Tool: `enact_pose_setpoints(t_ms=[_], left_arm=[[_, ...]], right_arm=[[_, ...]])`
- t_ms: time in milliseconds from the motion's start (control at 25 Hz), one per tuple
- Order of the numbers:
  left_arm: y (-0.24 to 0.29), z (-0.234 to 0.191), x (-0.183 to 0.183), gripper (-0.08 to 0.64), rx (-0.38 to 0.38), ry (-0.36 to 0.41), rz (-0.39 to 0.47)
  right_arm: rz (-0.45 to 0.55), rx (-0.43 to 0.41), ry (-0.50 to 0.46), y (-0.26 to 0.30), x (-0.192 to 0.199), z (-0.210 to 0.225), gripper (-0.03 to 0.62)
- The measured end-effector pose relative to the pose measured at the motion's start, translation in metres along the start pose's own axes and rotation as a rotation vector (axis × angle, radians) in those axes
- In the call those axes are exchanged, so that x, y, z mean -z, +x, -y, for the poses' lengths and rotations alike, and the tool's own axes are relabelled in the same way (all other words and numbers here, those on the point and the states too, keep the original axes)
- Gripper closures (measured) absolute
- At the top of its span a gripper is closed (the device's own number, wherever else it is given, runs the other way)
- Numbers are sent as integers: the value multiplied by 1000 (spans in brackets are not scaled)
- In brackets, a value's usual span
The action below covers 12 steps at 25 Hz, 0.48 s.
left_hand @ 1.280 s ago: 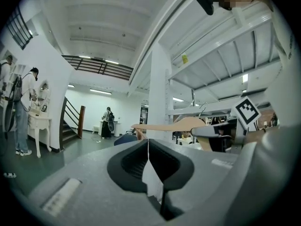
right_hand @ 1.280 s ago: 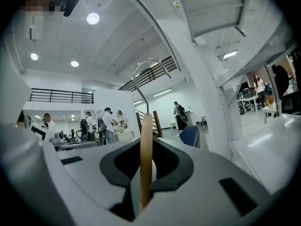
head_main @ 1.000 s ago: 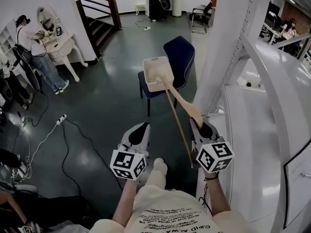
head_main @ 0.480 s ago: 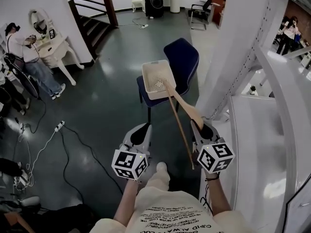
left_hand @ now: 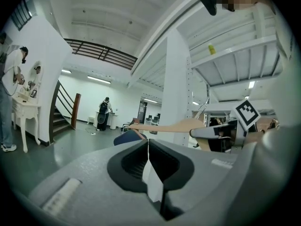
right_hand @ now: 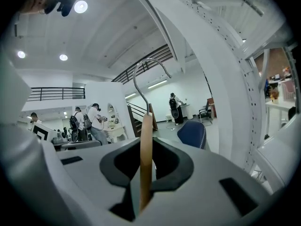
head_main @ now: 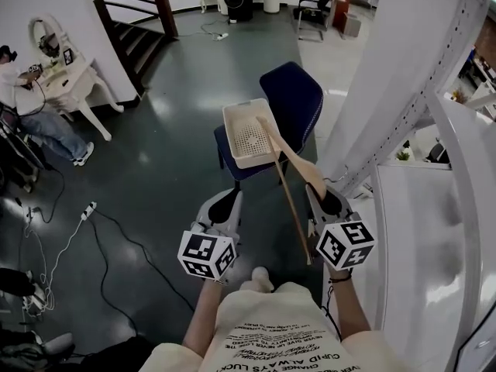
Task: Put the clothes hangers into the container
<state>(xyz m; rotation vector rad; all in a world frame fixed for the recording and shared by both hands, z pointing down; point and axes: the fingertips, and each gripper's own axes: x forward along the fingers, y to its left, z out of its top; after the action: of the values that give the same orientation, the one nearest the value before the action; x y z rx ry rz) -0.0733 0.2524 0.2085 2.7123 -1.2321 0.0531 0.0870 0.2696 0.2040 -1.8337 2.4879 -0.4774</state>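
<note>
A wooden clothes hanger (head_main: 288, 170) with a metal hook (right_hand: 149, 77) sticks out forward from my right gripper (head_main: 320, 198), which is shut on it. Its far end reaches over the white perforated container (head_main: 249, 132), which sits on a blue chair (head_main: 297, 98). In the right gripper view the hanger's wood (right_hand: 146, 164) stands edge-on between the jaws. My left gripper (head_main: 222, 206) is held beside the right one, shut and with nothing in it. The hanger (left_hand: 171, 125) also shows past the left gripper (left_hand: 148, 142).
A white slanted column (head_main: 391, 91) and a white curved structure (head_main: 457, 208) rise at the right. Cables and a power strip (head_main: 87, 209) lie on the dark floor at the left. A person sits at a white dressing table (head_main: 66, 80), with stairs (head_main: 128, 29) behind.
The chair and container have drawn a little closer and lower in the head view. Both grippers keep their pose, and the hanger stays gripped.
</note>
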Motion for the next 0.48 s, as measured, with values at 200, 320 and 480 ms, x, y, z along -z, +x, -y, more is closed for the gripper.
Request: enact_pose_setpoints(t_ms=[200,320,480], left_arm=[[13,-17,3,537,-6,-6,-3],[20,-32,9,537,-22,-12,-20],[36,-50,13,537,-45,-40,-37]], right_arm=[[-10,7,10,24,2,10,538],[-15,0,26,42,1,14,538],[-29,5,41,63,-2,27,538]])
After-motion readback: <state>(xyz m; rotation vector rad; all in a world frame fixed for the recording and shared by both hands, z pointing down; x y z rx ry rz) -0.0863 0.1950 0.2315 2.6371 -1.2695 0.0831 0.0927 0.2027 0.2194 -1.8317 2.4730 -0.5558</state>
